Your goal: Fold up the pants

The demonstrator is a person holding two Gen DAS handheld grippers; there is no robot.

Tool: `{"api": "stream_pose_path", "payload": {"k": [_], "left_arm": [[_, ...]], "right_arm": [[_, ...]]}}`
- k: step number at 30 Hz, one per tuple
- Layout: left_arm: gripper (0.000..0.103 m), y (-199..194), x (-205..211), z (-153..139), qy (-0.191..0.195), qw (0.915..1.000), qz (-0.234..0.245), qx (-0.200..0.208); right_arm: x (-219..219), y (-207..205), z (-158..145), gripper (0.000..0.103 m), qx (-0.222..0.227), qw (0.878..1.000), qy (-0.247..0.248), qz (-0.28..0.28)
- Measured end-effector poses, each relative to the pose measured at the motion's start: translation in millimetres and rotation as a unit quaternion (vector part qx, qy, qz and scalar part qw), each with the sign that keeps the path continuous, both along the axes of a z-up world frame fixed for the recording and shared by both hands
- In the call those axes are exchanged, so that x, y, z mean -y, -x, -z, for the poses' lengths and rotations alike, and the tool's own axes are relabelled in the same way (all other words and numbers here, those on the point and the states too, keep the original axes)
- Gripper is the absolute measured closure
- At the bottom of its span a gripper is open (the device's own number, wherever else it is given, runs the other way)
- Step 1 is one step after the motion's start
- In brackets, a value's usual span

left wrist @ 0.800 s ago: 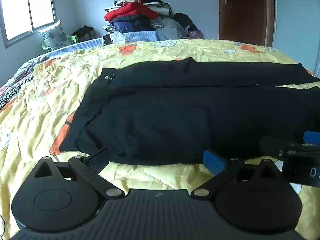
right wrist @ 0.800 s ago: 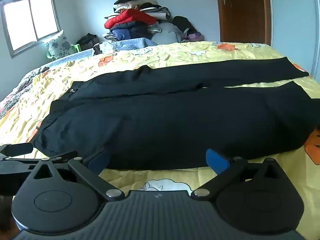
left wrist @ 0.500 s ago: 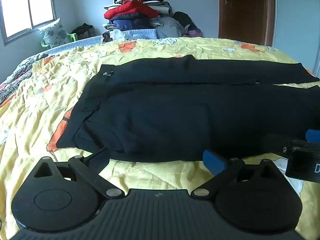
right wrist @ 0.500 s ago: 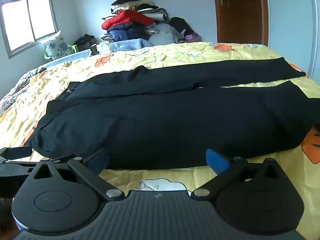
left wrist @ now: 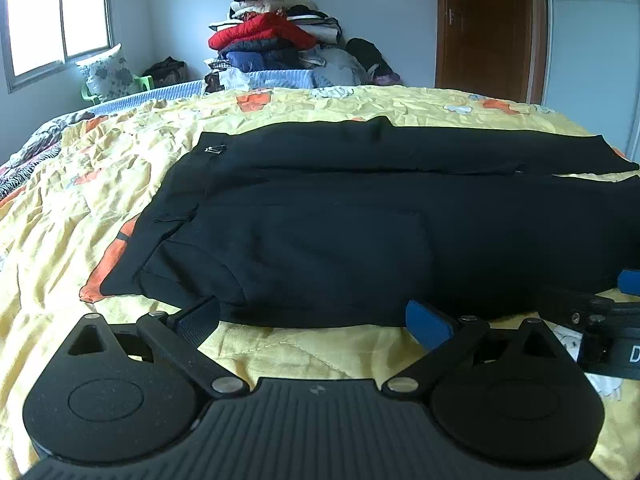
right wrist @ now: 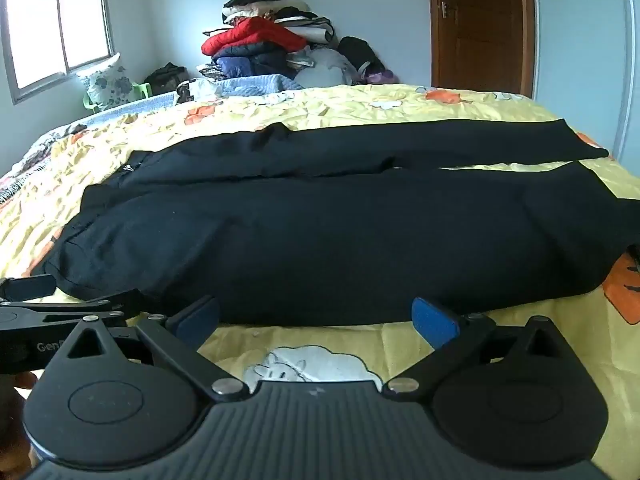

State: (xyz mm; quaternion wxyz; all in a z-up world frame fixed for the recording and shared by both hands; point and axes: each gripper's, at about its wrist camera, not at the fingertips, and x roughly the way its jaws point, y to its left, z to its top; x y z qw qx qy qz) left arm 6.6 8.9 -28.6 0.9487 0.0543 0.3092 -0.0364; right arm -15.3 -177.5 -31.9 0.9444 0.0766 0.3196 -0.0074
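Note:
Black pants [left wrist: 360, 216] lie flat across the yellow bedspread [left wrist: 72, 216], waist to the left, the two legs running right, near leg closest to me; they also show in the right wrist view [right wrist: 328, 236]. My left gripper [left wrist: 316, 318] is open and empty, its blue pads just short of the near edge by the waist. My right gripper [right wrist: 316, 318] is open and empty at the near edge of the near leg. Each gripper shows at the side of the other's view: the right one [left wrist: 600, 312] and the left one [right wrist: 60, 308].
A pile of clothes and jackets [left wrist: 272, 44] stands beyond the bed's far side. A pillow on a green chair [left wrist: 108, 74] is under the window at far left. A brown door [left wrist: 488, 28] is at back right. The bed's right edge [right wrist: 624, 184] drops off near the pant cuffs.
Both grippers have crept slightly forward and lower toward the near edge of the pants. Both stay open; the pants have not moved.

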Motion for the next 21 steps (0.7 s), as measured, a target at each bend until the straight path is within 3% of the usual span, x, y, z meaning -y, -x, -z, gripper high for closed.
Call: {"api": "stream_pose_path", "payload": {"k": [21], "left_arm": [[0.002, 5, 3, 14, 0.006, 0.9998, 0.018, 0.001]], "right_arm": [[-1, 3, 9, 0.0, -0.006, 1.0, -0.004, 0.005]]}}
